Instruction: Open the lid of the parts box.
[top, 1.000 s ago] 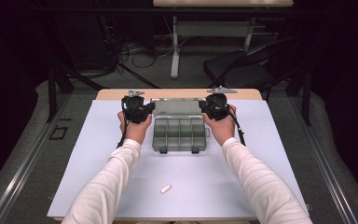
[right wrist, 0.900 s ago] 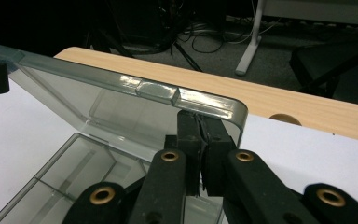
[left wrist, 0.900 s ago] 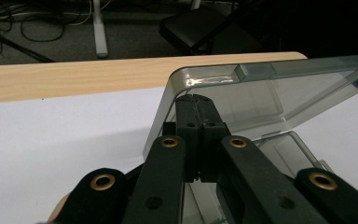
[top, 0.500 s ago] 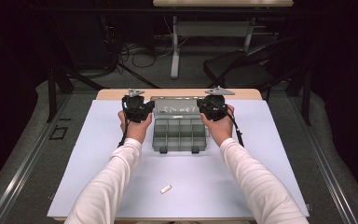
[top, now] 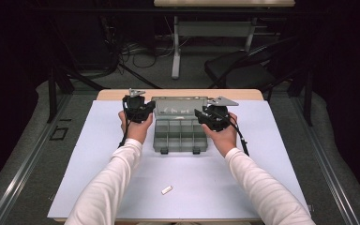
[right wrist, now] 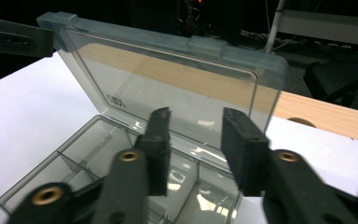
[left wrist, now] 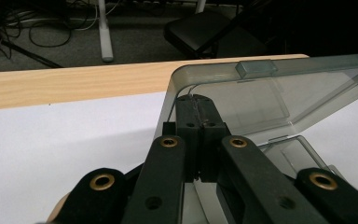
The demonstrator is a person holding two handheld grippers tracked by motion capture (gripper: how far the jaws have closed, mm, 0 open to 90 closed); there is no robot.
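The left gripper [left wrist: 193,140], jaws clenched on the lid [left wrist: 242,98], props the organizer box [top: 180,136] open; the right gripper [right wrist: 196,154], jaws released, seemingly waits nearby.

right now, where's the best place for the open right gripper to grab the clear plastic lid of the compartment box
Take the clear plastic lid by its free side edge near the top corner, coming in from the box's right side. It stands tilted up and open, so that thin edge is exposed and fits between the open right gripper jaws. The left gripper already pinches the opposite edge.
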